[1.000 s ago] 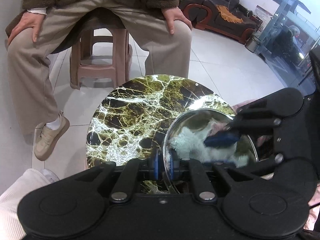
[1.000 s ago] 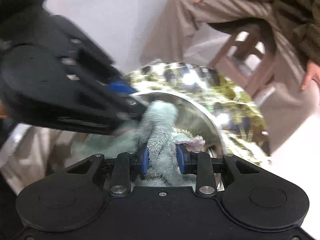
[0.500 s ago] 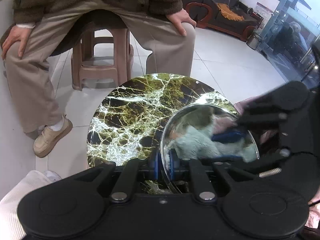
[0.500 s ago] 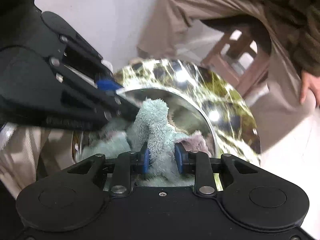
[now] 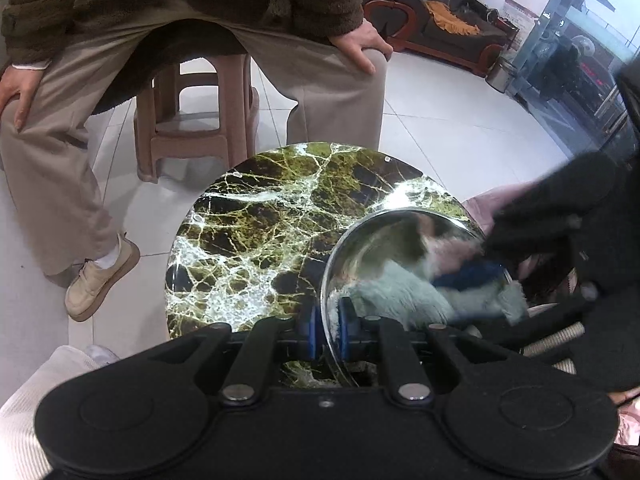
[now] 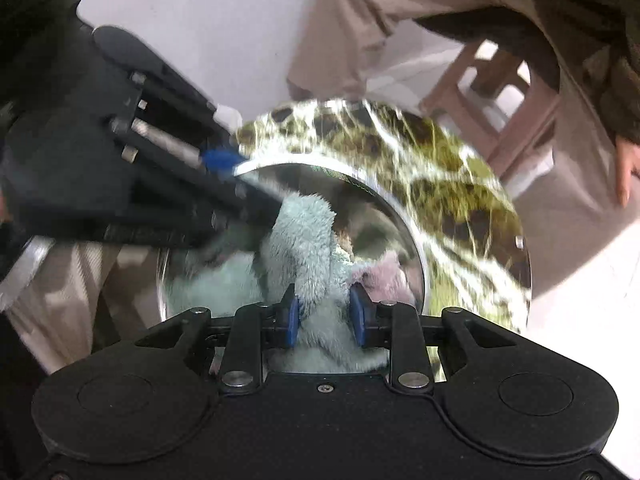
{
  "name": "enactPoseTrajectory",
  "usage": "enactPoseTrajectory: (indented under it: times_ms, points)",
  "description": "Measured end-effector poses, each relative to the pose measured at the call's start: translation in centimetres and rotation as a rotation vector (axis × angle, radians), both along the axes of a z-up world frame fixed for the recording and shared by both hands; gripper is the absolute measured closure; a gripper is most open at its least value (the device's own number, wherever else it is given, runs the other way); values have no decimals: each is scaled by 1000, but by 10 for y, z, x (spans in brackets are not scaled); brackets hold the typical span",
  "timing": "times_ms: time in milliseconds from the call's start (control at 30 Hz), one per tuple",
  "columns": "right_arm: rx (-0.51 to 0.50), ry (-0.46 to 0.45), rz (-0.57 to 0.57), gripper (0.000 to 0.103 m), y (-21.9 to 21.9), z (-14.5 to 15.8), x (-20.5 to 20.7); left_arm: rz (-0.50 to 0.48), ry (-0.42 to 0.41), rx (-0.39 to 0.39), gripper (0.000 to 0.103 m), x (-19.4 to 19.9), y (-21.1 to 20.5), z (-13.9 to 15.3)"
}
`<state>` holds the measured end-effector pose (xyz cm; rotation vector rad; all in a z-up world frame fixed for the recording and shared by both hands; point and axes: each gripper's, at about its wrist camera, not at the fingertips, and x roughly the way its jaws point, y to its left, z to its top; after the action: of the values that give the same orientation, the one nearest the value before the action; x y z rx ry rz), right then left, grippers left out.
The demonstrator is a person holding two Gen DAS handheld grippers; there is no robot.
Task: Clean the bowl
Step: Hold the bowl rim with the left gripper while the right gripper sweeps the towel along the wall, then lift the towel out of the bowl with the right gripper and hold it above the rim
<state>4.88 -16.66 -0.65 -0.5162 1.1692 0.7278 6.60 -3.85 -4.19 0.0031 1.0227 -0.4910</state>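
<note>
A shiny steel bowl (image 5: 384, 248) sits at the right edge of a small round green marble table (image 5: 280, 232). My left gripper (image 5: 327, 330) is shut on the bowl's near rim. My right gripper (image 6: 325, 320) is shut on a fluffy pale green and pink cloth (image 6: 308, 240) and presses it inside the bowl (image 6: 384, 224). In the left wrist view the cloth (image 5: 400, 292) and the right gripper (image 5: 468, 274) show blurred inside the bowl. In the right wrist view the left gripper (image 6: 224, 160) clamps the rim at the upper left.
A person in beige trousers (image 5: 332, 80) sits on a brown plastic stool (image 5: 196, 120) just beyond the table. White tiled floor (image 5: 440, 120) surrounds it. A dark sofa (image 5: 432, 20) and a glass door (image 5: 580, 60) stand far right.
The right gripper has dragged the cloth around inside the bowl, shifting toward the bowl's right side. The left gripper still clamps the rim; its view has tipped slightly.
</note>
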Motion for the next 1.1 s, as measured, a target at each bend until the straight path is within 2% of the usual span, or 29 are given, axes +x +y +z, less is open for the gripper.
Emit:
enactPoseTrajectory:
  times_ms: [100, 233, 333, 500, 633, 700, 900, 1100]
  points:
    - [23, 29, 51, 76, 15, -3, -4, -2, 1, 1, 92, 0, 0, 0]
    - [26, -7, 53, 78, 27, -5, 9, -5, -1, 9, 92, -1, 0, 2]
    - [-5, -50, 29, 78, 18, -3, 15, -6, -1, 11, 91, -2, 0, 2]
    - [1, 6, 5, 76, 6, -7, 3, -7, -1, -3, 92, 3, -1, -1]
    - [116, 40, -52, 76, 8, -9, 12, 6, -16, -12, 92, 5, 0, 2]
    - [191, 36, -147, 76, -6, -7, 18, 8, -35, -19, 92, 3, 2, 6]
    - [366, -5, -326, 76, -36, 5, 3, 20, -37, -42, 91, 4, 7, 14]
    - [464, -76, -435, 77, -63, 19, -14, 17, -49, -33, 86, -3, 5, 23]
